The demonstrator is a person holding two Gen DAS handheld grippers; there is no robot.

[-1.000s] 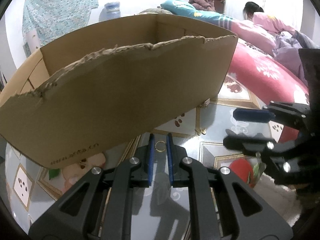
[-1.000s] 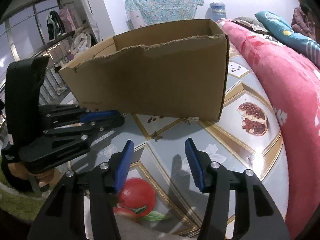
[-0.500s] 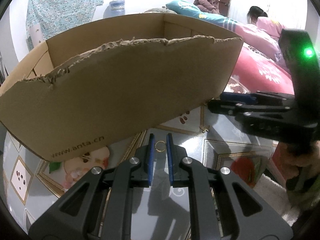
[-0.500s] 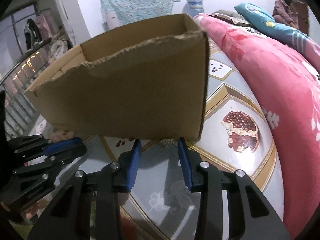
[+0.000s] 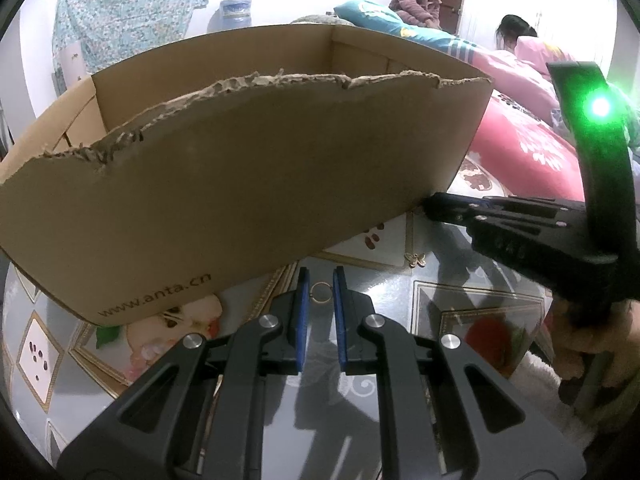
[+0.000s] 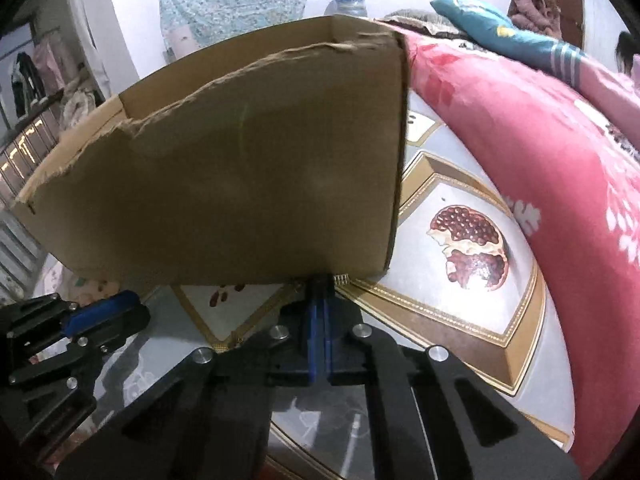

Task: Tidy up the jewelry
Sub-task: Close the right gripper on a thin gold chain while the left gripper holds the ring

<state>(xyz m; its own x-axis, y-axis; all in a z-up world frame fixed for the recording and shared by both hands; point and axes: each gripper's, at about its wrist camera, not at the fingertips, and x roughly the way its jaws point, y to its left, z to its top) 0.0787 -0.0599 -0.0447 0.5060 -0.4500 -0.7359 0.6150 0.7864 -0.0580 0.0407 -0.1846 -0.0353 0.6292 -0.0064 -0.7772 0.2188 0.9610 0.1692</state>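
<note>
The left gripper (image 5: 320, 280) pinches a small gold ring (image 5: 321, 293). The right gripper's (image 6: 319, 284) fingers are pressed together by the box (image 6: 240, 184).

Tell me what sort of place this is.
Most likely a bedroom in a home: a red floral quilt and blue pillow lie beside the fruit-patterned table, and clothes hang at the left.

Light: bright, blown-out white walls behind.
Shadow: cardboard box (image 5: 248, 184) front face dim.
Glare: green lamp (image 5: 599, 107) flares; glossy tabletop (image 5: 460, 292) mirrors.
Distortion: fisheye curve, black corners.
</note>
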